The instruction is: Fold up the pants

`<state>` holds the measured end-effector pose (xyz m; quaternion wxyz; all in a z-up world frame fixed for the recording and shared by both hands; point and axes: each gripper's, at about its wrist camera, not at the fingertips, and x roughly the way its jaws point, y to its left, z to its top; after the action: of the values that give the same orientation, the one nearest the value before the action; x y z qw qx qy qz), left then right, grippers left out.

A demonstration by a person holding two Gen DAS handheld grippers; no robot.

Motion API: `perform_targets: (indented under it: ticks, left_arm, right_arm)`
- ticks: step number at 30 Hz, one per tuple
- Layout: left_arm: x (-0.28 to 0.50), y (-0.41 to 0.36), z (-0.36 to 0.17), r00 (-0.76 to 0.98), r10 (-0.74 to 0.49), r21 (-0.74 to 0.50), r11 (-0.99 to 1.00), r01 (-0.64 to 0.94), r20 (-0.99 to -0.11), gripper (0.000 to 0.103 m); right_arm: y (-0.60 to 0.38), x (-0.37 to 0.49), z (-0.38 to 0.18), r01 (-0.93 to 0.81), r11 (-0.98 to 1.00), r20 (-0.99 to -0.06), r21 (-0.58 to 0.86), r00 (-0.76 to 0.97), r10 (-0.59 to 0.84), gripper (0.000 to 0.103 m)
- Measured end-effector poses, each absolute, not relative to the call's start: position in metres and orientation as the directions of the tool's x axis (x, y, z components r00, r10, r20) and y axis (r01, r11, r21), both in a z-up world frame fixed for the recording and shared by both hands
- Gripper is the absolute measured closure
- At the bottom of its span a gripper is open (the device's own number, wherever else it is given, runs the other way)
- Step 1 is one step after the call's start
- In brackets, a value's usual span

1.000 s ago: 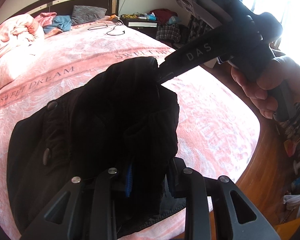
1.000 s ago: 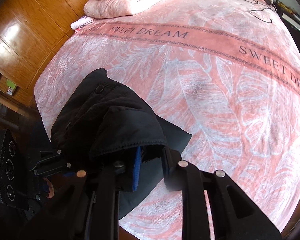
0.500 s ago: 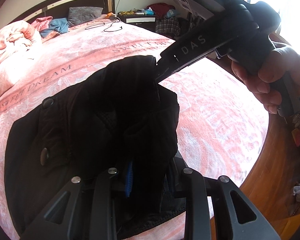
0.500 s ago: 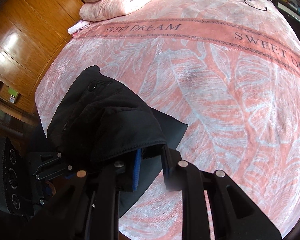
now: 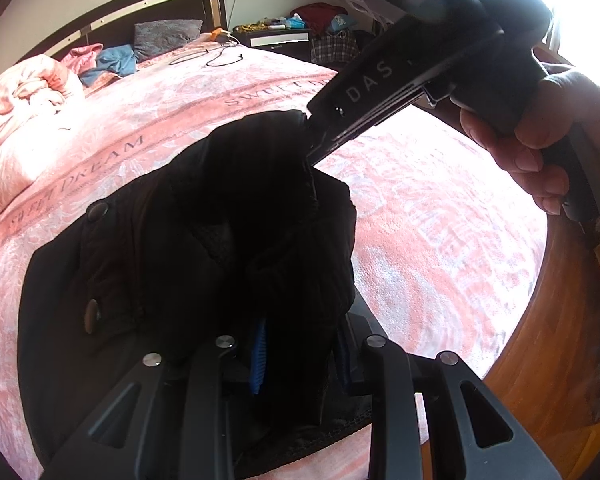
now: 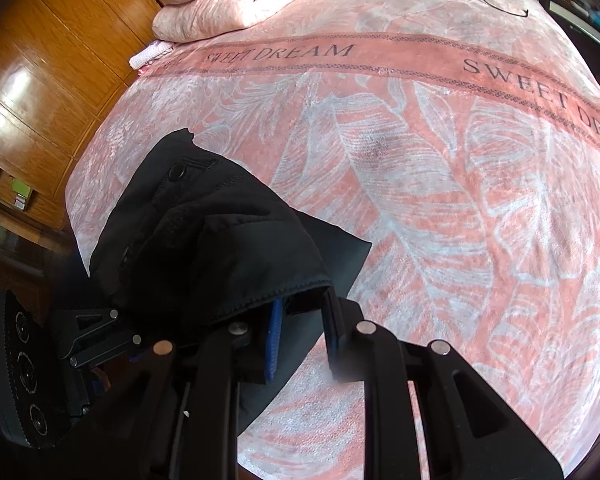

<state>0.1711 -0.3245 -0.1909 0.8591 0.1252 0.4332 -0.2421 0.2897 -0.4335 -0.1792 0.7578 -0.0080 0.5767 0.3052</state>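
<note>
The black pants (image 5: 220,220) are bunched in a folded heap over the near corner of the pink bed (image 5: 420,240). In the left wrist view my left gripper (image 5: 300,352) is shut on a thick fold of them at the bottom. My right gripper (image 5: 312,136), held by a hand (image 5: 540,148), pinches the far top of the heap. The right wrist view shows the right gripper (image 6: 304,332) shut on a hemmed edge of the pants (image 6: 220,240). There the left gripper (image 6: 120,328) grips the same bundle at lower left. The lower layer lies flat on the blanket (image 6: 420,200).
A rolled pink duvet (image 5: 20,112) lies at the bed's left side, with pillows and a black cable (image 5: 220,58) near the headboard. A cluttered nightstand (image 5: 280,38) stands behind. Wooden floor (image 5: 560,320) borders the bed on the right, and wooden wardrobe doors (image 6: 40,60) on the left.
Both grippers have sunk a little toward the bed with the pants still pinched. The left view has rolled slightly. Both grips are unchanged.
</note>
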Motion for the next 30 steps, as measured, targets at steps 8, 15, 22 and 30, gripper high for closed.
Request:
perform_targets:
  ticks: [8, 15, 22, 30]
  left_arm:
    - [0.171, -0.326, -0.194, 0.510, -0.293, 0.026, 0.848, 0.529, -0.809, 0.076]
    - [0.168, -0.326, -0.195, 0.514, -0.282, 0.046, 0.844, 0.534, -0.810, 0.076]
    - [0.166, -0.328, -0.196, 0.515, -0.267, 0.062, 0.842, 0.535, -0.814, 0.076]
    - [0.167, -0.330, -0.198, 0.520, -0.248, 0.089, 0.838, 0.539, -0.817, 0.076]
  right_arm:
    - [-0.435, 0.288, -0.184, -0.448, 0.827, -0.881, 0.340, 0.156, 0.447, 0.085]
    - [-0.432, 0.282, -0.181, -0.429, 0.843, -0.886, 0.324, 0.176, 0.429, 0.083]
    - [-0.430, 0.277, -0.177, -0.404, 0.862, -0.896, 0.306, 0.184, 0.404, 0.082]
    - [-0.441, 0.273, -0.176, -0.332, 0.895, -0.903, 0.299, 0.204, 0.377, 0.080]
